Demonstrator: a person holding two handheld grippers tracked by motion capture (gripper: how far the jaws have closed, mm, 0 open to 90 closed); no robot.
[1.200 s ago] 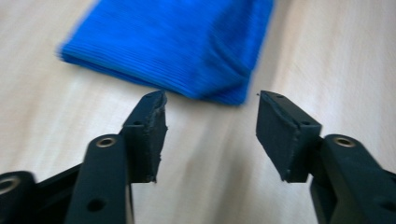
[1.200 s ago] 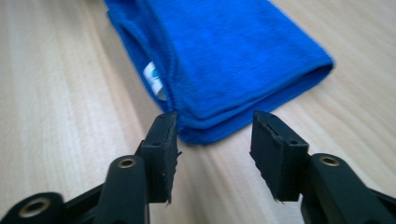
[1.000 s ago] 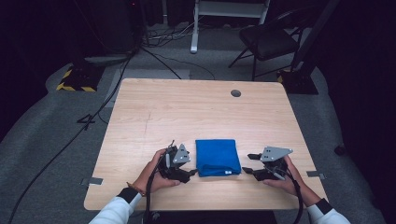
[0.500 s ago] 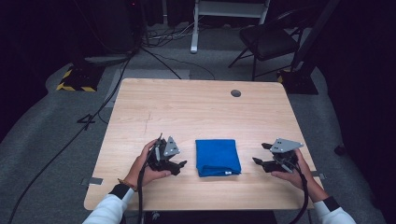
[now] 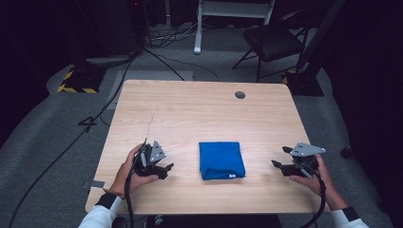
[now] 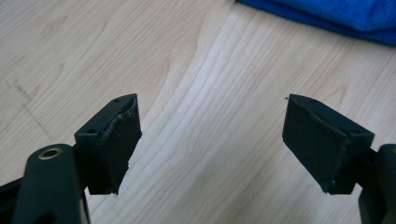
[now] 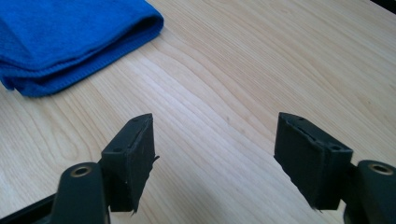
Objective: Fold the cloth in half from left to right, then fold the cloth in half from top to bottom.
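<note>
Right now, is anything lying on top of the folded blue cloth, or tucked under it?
Nothing lies on the blue cloth; its top is bare. It rests flat on the wooden table, both grippers apart from it with jaws open. What lies beneath or between its folds is covered.

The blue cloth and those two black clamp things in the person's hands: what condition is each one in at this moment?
Blue cloth: folded into a neat rectangle, lying flat on the table, untouched.
Left gripper: open, empty, jaws wide apart over bare wood, apart from the cloth.
Right gripper: open, empty, jaws wide apart, cloth off to its side.
</note>
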